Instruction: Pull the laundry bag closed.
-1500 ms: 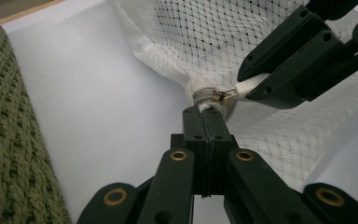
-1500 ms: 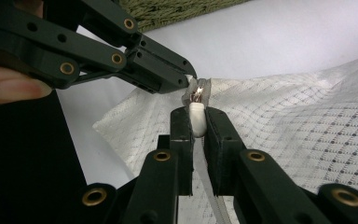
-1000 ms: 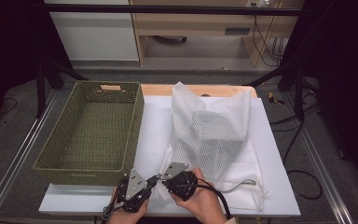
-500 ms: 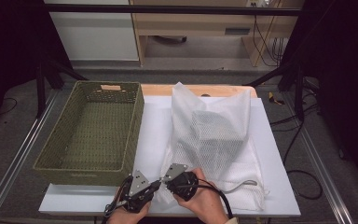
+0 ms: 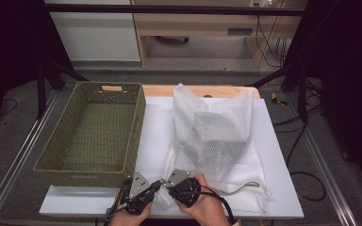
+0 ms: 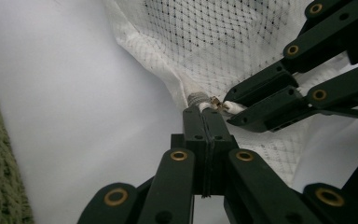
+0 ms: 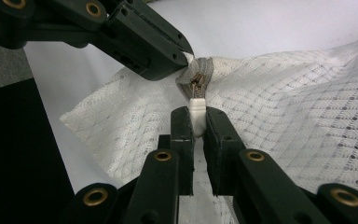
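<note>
Gripping the zipper pull, the right gripper has barely shifted; the left gripper stays clenched on the mesh bag corner at the worktop's near edge, so unzipping looks ready to begin.

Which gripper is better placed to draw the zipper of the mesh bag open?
Right. The right gripper already pinches the white zipper pull, while the left gripper clamps the mesh bag at the zipper's end, anchoring it.
</note>
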